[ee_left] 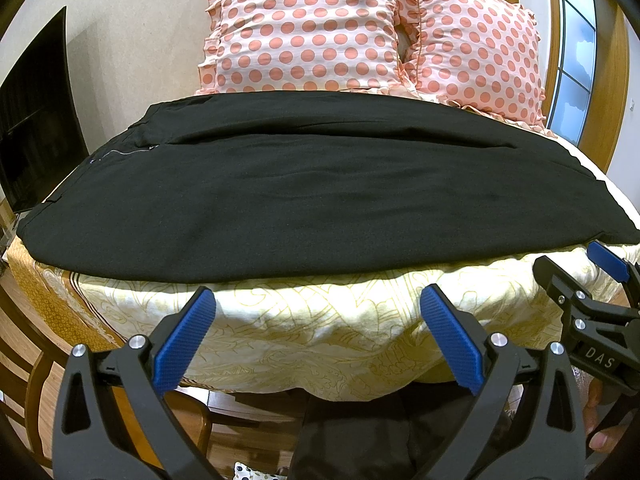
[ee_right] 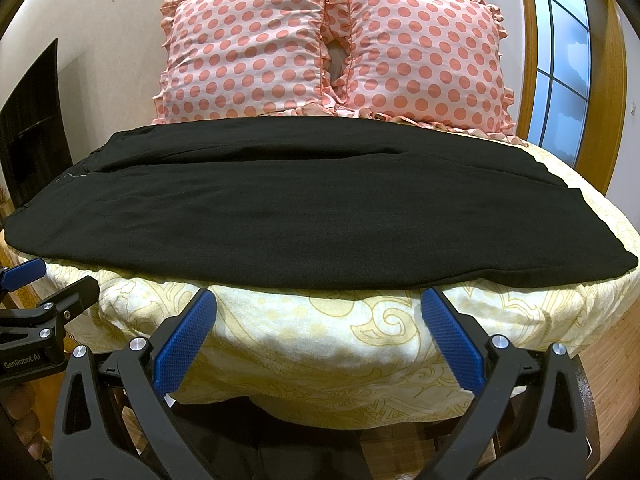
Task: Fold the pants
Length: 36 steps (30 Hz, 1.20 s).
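Your left tongs (ee_left: 318, 336) and right tongs (ee_right: 319, 338) both hung spread wide and empty, just short of the bed (ee_right: 320, 344). The black pants (ee_left: 304, 200) lay flat crosswise on it, before two dotted pillows (ee_right: 332, 52).

Black pants (ee_left: 304, 192) lying flat across the middle of both frames

The pants (ee_right: 296, 216) are stretching sideways from the left edge to the right edge of each wrist view, dark and matte, mostly smooth. One leg is lying along the other, with a long crease running across the upper middle. A short pale line of stitching or zipper is showing at the upper left of the garment. The near hem is curving across the lower middle of the frame.
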### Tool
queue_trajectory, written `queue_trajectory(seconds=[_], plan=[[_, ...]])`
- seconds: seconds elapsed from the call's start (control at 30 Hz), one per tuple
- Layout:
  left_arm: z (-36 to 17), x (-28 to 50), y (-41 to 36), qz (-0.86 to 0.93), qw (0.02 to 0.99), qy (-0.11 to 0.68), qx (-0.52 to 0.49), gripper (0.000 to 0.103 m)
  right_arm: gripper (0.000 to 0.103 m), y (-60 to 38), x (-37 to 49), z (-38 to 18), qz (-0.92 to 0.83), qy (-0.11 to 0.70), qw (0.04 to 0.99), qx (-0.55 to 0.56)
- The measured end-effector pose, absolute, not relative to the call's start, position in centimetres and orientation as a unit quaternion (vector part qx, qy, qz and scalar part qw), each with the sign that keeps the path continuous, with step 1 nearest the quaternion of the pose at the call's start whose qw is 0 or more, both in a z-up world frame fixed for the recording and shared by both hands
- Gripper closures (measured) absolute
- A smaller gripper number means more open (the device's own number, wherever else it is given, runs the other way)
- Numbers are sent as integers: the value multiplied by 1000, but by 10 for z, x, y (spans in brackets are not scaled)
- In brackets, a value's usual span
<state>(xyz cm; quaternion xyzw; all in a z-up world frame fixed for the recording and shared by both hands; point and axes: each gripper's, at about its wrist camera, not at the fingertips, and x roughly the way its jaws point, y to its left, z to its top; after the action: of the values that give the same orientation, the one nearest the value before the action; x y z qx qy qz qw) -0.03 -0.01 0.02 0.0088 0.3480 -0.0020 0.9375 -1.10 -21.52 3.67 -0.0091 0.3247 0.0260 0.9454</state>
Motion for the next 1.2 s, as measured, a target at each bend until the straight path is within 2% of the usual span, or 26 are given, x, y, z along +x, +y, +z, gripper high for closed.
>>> queue_trajectory(seconds=[0.87, 1.07, 1.2], plan=[[4, 3, 2, -13, 931, 366, 6, 2, 1, -221, -8, 34, 62, 332, 941, -9], [40, -6, 21, -15, 948, 318, -6, 2, 1, -246, -10, 72, 68, 290, 954, 4], [61, 16, 29, 12, 955, 296, 6, 2, 1, -279, 24, 104, 20, 276, 961, 11]])
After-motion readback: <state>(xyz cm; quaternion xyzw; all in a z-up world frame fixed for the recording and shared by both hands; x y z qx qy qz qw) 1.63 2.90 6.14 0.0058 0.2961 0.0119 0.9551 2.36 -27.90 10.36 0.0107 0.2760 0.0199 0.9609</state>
